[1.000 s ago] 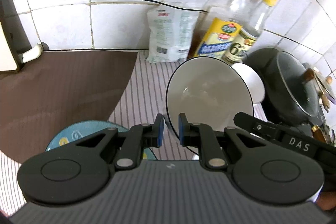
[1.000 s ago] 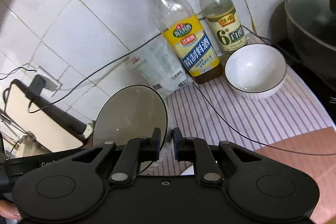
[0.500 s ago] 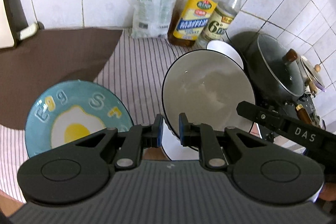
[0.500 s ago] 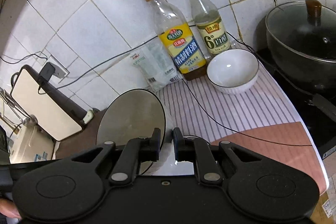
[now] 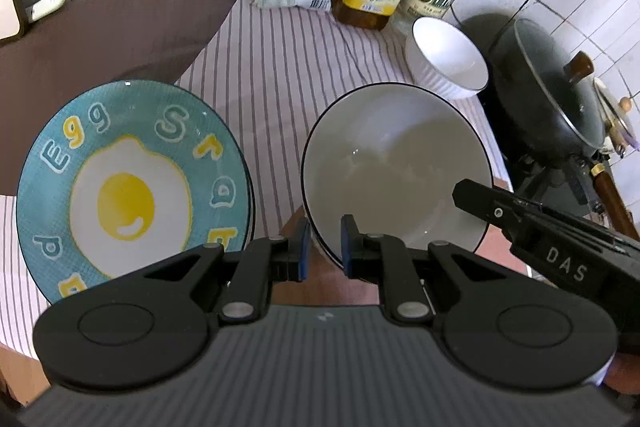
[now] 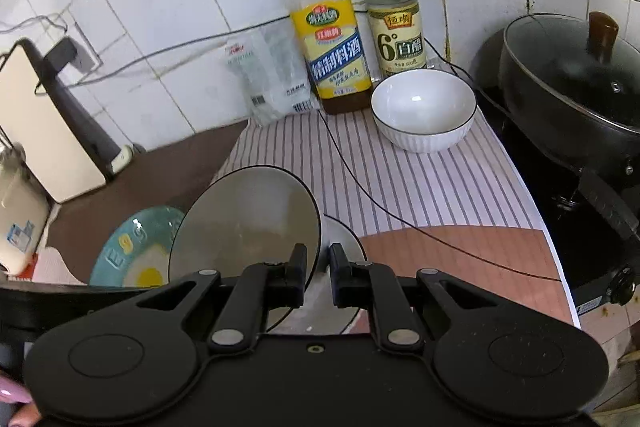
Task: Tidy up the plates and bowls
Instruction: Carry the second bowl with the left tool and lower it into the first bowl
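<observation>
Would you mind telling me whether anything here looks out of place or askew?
A thin black cable trails loosely across the striped mat, passing near the white bowl; it could snag dishes. Nothing looks spilled or broken.

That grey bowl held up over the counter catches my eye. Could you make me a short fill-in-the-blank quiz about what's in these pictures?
1. The grey bowl is gripped at its rim by ____ hand-held grippers.
2. The teal plate shows a fried ____.
3. The small white bowl stands on the ____ cloth.
4. The bottle marked "6°" has a ____ cap.

Missing words: two; egg; striped; yellow
</observation>
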`<action>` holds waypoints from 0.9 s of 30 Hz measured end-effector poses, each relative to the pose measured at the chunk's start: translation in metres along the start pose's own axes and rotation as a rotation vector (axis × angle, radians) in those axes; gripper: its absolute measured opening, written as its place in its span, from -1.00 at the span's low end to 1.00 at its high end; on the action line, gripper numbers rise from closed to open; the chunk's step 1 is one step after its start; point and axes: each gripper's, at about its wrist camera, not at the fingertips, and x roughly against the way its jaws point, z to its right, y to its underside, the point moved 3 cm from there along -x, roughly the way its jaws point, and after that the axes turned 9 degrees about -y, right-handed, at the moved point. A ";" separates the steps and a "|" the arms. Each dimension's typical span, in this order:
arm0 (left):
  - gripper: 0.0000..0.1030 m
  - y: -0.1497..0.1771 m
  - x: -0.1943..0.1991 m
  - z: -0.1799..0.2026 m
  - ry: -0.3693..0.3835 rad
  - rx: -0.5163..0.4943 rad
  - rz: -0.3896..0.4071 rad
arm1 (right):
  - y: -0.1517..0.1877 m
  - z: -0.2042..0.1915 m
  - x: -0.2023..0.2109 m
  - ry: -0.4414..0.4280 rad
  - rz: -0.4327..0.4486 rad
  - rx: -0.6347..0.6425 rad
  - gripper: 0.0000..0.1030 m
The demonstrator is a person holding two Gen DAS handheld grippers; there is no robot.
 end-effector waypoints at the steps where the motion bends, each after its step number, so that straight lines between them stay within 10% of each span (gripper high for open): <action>1: -0.74 0.000 -0.001 0.000 -0.003 -0.004 -0.001 | 0.001 0.001 -0.001 -0.002 -0.003 0.001 -0.70; 27: -0.73 0.002 -0.020 0.011 -0.041 -0.046 -0.046 | 0.018 0.005 -0.013 0.077 -0.010 0.083 -0.70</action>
